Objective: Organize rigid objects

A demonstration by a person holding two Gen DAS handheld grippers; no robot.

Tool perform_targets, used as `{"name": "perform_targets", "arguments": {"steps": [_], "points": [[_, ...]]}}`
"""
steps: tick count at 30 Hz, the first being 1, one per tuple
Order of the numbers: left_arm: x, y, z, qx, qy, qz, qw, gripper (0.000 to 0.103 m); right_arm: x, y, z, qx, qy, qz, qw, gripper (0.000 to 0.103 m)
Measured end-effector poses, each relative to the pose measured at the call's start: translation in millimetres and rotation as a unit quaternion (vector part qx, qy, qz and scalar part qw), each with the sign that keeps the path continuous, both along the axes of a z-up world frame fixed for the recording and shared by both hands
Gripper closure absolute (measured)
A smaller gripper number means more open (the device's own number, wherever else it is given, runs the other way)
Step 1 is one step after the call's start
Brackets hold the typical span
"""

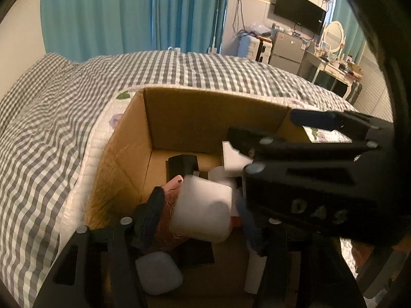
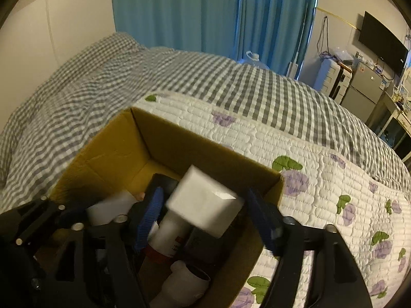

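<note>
An open cardboard box sits on the bed and holds several items. My left gripper is open over the box, with a blurred white container between its fingers; no grip shows. My right gripper is open, and a blurred white box lies between its blue fingers, apart from them. The right gripper also crosses the left wrist view. Below lie a white bottle with a red band, a grey cylinder, a black object and a white case.
The bed has a grey checked cover and a white floral quilt. Blue curtains hang behind. A TV, a fridge and a dresser with a mirror stand at the far right.
</note>
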State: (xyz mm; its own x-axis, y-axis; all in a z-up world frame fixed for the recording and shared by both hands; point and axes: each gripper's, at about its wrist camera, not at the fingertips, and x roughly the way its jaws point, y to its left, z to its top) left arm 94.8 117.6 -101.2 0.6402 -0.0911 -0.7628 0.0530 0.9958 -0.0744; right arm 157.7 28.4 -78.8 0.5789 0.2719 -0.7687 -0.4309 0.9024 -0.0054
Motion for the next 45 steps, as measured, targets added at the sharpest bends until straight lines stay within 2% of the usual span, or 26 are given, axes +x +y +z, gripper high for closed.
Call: {"name": "perform_targets", "arguments": {"steps": [4, 8, 16, 25, 29, 33, 37, 40, 45], "points": [[-5, -6, 6, 0.022, -0.007, 0.005, 0.9997, 0.039, -4, -9, 17, 0.016, -0.017, -0.011, 1.000, 0.019], [-12, -11, 22, 0.016, -0.019, 0.005, 0.9997, 0.039, -11, -25, 36, 0.018, -0.034, -0.029, 0.999, 0.015], [-35, -32, 83, 0.029, -0.078, 0.004, 0.9965, 0.036, -42, -75, 95, 0.025, -0.083, -0.079, 0.993, 0.010], [-78, -62, 166, 0.047, -0.172, -0.015, 0.9838, 0.033, -98, -130, 171, 0.033, -0.151, -0.128, 0.980, 0.006], [-100, -72, 191, 0.048, -0.210, -0.022, 0.9762, 0.032, -129, -149, 199, 0.029, -0.185, -0.146, 0.971, 0.000], [-126, -79, 210, 0.050, -0.251, -0.027, 0.9662, 0.029, -161, -161, 222, 0.024, -0.218, -0.157, 0.963, 0.000], [-149, -75, 221, 0.041, -0.291, -0.023, 0.9556, 0.027, -193, -165, 233, 0.020, -0.246, -0.168, 0.954, 0.000], [-163, -66, 219, 0.029, -0.311, -0.015, 0.9498, 0.026, -215, -165, 229, 0.034, -0.254, -0.170, 0.952, 0.000], [-174, -55, 195, 0.020, -0.309, -0.004, 0.9507, 0.025, -242, -167, 207, 0.064, -0.258, -0.186, 0.946, 0.000]]}}
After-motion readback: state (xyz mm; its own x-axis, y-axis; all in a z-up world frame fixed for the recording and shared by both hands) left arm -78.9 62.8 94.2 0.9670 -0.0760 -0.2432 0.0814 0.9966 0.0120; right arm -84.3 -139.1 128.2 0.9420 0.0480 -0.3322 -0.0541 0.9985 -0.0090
